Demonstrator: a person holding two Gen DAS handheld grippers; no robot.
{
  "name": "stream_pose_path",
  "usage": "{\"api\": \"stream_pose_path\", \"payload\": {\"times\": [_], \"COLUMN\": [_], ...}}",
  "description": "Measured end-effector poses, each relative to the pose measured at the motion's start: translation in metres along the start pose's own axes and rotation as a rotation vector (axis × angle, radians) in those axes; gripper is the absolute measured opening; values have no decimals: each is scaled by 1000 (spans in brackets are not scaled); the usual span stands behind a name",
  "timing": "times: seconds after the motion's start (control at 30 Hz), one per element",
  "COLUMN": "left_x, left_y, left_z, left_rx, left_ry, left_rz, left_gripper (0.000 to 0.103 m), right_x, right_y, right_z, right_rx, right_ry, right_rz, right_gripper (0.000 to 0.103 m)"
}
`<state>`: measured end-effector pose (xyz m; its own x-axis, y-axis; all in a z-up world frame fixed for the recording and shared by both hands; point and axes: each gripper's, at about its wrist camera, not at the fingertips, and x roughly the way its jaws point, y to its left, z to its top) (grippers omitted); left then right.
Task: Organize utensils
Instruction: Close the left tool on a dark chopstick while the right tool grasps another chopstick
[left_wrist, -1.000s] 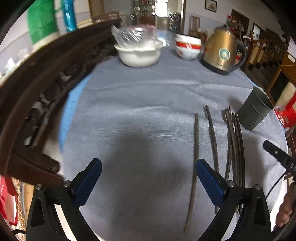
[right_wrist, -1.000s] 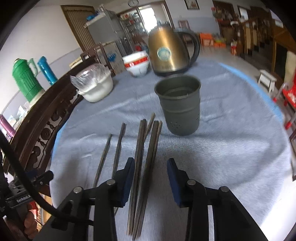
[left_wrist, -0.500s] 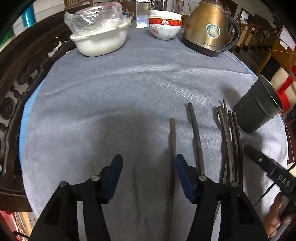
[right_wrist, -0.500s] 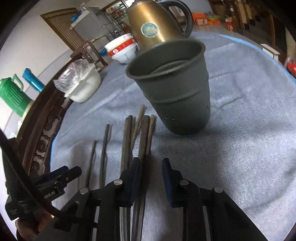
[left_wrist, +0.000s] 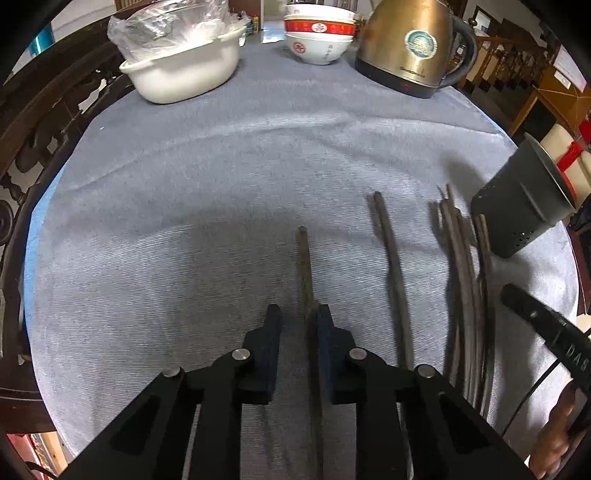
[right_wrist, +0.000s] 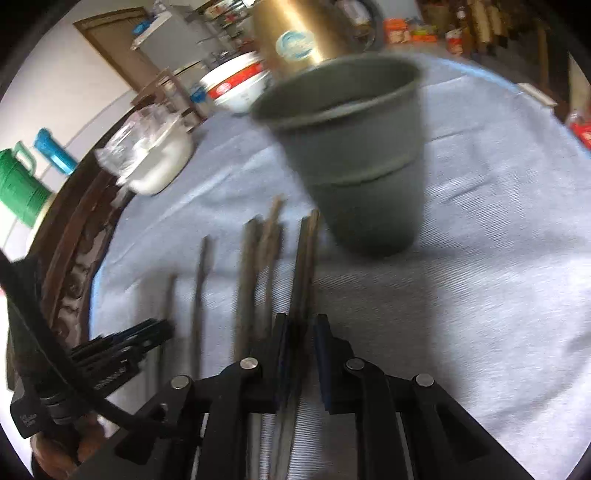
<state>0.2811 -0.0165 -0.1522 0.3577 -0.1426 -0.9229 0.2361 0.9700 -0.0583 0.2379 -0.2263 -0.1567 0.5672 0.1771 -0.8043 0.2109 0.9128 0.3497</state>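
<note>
Several dark chopsticks lie in a row on the grey cloth. In the left wrist view my left gripper (left_wrist: 297, 317) straddles the leftmost chopstick (left_wrist: 304, 258); the stick lies against the right pad, with a gap to the left pad. A pair of chopsticks (left_wrist: 393, 258) and a bundle (left_wrist: 465, 266) lie to its right, beside the grey holder cup (left_wrist: 524, 206). In the right wrist view my right gripper (right_wrist: 300, 325) has narrow jaws around a pair of chopsticks (right_wrist: 304, 266), just in front of the cup (right_wrist: 354, 155). The frame is blurred.
At the back stand a white basin with plastic wrap (left_wrist: 181, 62), stacked red-and-white bowls (left_wrist: 317, 37) and a gold kettle (left_wrist: 410, 44). A carved wooden chair back (left_wrist: 33, 122) borders the table's left side. Green (right_wrist: 18, 184) and blue (right_wrist: 51, 151) thermoses stand far left.
Both grippers have moved forward and down over the chopsticks and their jaws have narrowed. The left one now has the leftmost chopstick between its pads; the right one is closer to the cup.
</note>
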Motion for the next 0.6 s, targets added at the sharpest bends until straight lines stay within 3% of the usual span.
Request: {"api": "stream_pose_path", "payload": {"times": [0.13, 0.17, 0.23, 0.27, 0.3, 0.33, 0.4, 0.47, 0.53, 0.6], "left_x": [-1, -2, -2, 0, 2, 3, 7, 8, 10, 10], "left_y": [3, 4, 7, 8, 8, 8, 5, 5, 8, 13], "left_z": [5, 7, 13, 13, 15, 16, 15, 16, 19, 19], "left_rx": [-12, -13, -17, -15, -14, -15, -22, -30, -47, -62], "left_ry": [17, 14, 11, 14, 22, 30, 29, 25, 20, 16], "left_rz": [-31, -39, -37, -36, -35, -36, -41, -50, -56, -68], "left_gripper": [21, 21, 23, 23, 23, 23, 23, 23, 6, 6], "right_x": [-5, -4, 0, 4, 7, 9, 13, 17, 18, 12], "right_y": [-11, -10, -10, -8, -8, -7, -2, 1, 7, 15], "right_z": [5, 7, 9, 11, 13, 13, 12, 11, 8, 4], "right_rx": [54, 54, 57, 65, 76, 71, 36, 46, 23, -6], "right_ry": [14, 13, 21, 24, 18, 10, 18, 49, 52, 36], "right_rz": [51, 53, 60, 69, 80, 76, 67, 121, 126, 161], "right_gripper": [20, 24, 41, 56, 58, 57, 27, 18, 13, 6]}}
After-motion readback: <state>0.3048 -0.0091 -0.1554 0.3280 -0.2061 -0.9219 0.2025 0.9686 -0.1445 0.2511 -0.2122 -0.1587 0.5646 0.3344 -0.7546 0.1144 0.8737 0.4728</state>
